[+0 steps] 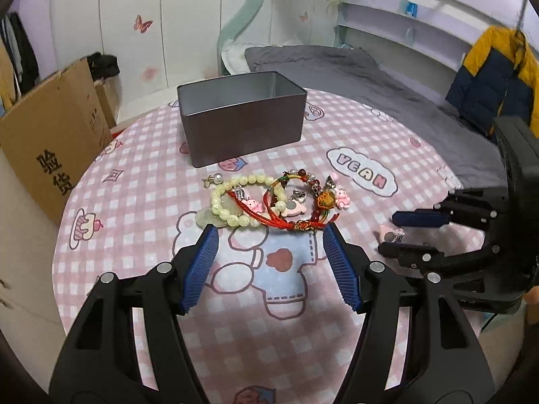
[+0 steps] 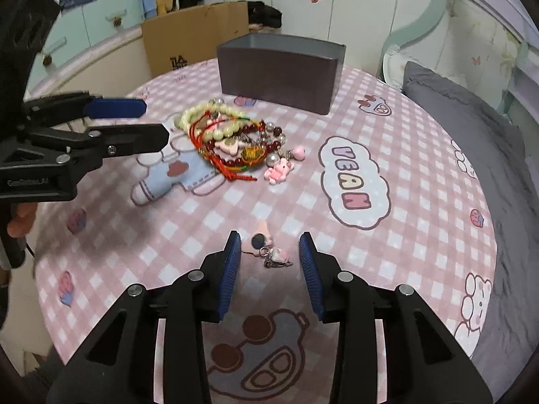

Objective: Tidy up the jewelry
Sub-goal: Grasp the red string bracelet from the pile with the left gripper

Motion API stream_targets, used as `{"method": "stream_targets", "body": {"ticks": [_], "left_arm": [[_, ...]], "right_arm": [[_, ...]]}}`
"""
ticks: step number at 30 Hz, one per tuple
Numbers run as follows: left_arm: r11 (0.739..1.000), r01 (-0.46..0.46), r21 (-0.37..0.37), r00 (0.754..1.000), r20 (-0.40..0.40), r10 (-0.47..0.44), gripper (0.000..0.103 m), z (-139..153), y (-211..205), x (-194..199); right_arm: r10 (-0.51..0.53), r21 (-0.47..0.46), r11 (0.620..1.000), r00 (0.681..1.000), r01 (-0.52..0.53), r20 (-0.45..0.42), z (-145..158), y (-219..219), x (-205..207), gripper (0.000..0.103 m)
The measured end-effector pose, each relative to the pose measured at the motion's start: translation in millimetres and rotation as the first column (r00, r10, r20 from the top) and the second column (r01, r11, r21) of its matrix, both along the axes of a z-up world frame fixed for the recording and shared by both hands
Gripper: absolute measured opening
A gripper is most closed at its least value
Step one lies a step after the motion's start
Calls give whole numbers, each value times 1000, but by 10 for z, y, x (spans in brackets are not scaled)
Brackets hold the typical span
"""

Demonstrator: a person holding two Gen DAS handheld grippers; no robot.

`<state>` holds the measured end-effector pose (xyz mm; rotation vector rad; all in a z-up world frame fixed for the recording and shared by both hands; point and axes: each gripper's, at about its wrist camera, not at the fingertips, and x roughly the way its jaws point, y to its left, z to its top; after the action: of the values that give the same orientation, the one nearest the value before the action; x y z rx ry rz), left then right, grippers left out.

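Note:
A heap of jewelry lies mid-table: a pale bead bracelet [image 1: 235, 198], red cord bracelets [image 1: 286, 215] and pink bunny charms [image 1: 342, 198]; the heap also shows in the right wrist view [image 2: 235, 138]. A grey open tin box [image 1: 241, 118] stands behind it, and shows in the right wrist view [image 2: 281, 70]. My left gripper [image 1: 269, 235] is open just in front of the heap. My right gripper [image 2: 269, 245] is open with a small pink charm [image 2: 269, 250] on the cloth between its fingertips; that charm also shows in the left wrist view [image 1: 390, 234].
The round table has a pink checked cloth [image 1: 141, 235]. A cardboard box [image 1: 50, 141] stands at the table's left. A grey bed [image 1: 353, 77] lies behind and to the right, with a yellow and navy jacket [image 1: 495, 77] hanging.

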<state>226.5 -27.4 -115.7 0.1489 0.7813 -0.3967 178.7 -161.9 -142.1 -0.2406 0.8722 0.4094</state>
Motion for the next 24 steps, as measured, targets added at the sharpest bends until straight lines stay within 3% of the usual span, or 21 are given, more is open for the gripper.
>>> {"method": "stream_targets", "body": {"ticks": [1, 2, 4, 9, 17, 24], "left_arm": [[1000, 7, 25, 1000, 5, -7, 64, -25, -36, -3], [999, 10, 37, 1000, 7, -11, 64, -41, -56, -7], [998, 25, 52, 1000, 11, -25, 64, -68, -91, 8], [993, 57, 102, 998, 24, -60, 64, -117, -176, 51], [953, 130, 274, 985, 79, -156, 64, -216, -431, 61], [926, 173, 337, 980, 39, -197, 42, -312, -541, 182]], "right_arm": [[7, -9, 1000, 1000, -7, 8, 6, 19, -3, 16], [11, -16, 1000, 1000, -11, 12, 8, 15, -9, 10], [10, -26, 1000, 1000, -10, 17, 6, 0, 7, 8], [-14, 4, 1000, 1000, 14, 19, 1, -113, 66, 8], [-18, 59, 998, 1000, 18, 2, 16, -209, 135, 8], [-9, 75, 997, 1000, 9, -6, 24, -219, 168, 8]]}}
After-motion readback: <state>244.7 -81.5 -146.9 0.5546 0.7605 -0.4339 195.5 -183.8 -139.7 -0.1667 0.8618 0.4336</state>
